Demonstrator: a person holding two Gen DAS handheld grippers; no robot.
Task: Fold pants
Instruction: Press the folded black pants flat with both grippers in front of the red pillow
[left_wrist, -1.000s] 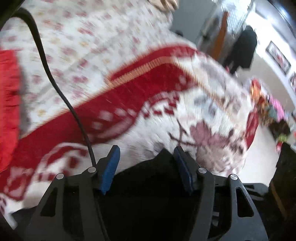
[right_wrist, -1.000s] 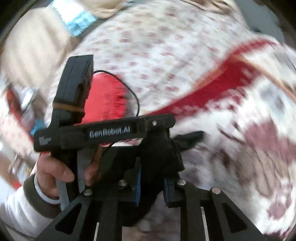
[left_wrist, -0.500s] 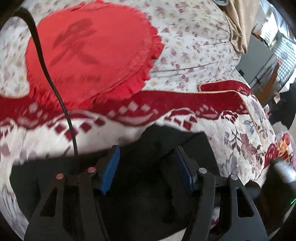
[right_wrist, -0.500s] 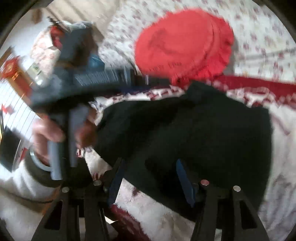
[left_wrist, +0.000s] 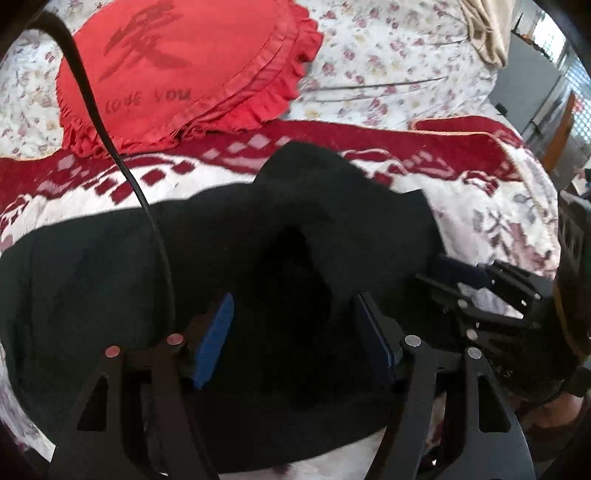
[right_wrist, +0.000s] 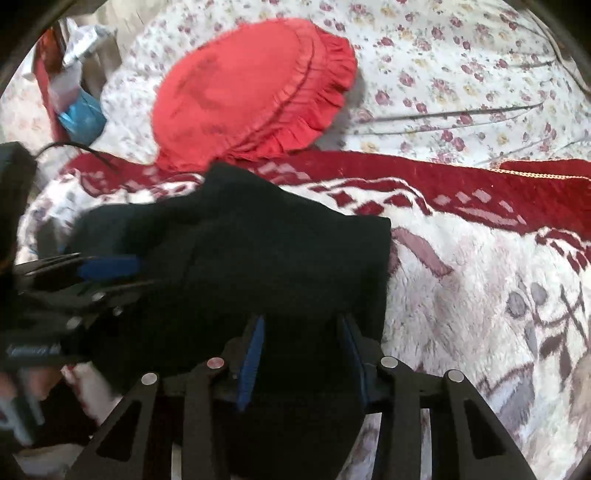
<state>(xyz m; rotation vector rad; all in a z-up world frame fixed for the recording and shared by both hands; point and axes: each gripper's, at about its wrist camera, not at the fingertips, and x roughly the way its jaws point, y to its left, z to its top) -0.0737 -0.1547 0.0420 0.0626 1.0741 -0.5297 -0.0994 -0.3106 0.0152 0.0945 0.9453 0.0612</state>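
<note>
Black pants (left_wrist: 229, 236): dark, heavy fabric, lying bunched on a plush white blanket (right_wrist: 461, 295) with a deep red border and red diamond pattern. One rounded hump of cloth rises at the far edge, close to the red border; a squared corner lies to the right of it. Folds inside the dark mass are hard to read.

Left gripper (left_wrist: 295, 332): black frame, blue pads. Jaws stand apart and have just been opening. Pants fabric lies between and under the fingers; the pads do not visibly press on it. In the right wrist view the same tool shows at the left edge, blue pad against the left side of the pants.

Right gripper (right_wrist: 303, 354): black frame, blue pads, at the near right corner of the pants. Jaws have just been closing, with a gap between them. Dark fabric fills the space between the pads; whether the pads pinch it cannot be told. In the left wrist view it appears at the right edge, tips at the right side of the pants.

Red cushion (left_wrist: 177, 70): round, frilled rim, dark printed lettering, lying beyond the pants on the far left, overlapping the blanket's red border.

Floral sheet (right_wrist: 461, 66): white with small red flowers, covering the far part of the bed.

Black cable (left_wrist: 110, 147): runs from the top left down to the left gripper, crossing the cushion and the pants.
</note>
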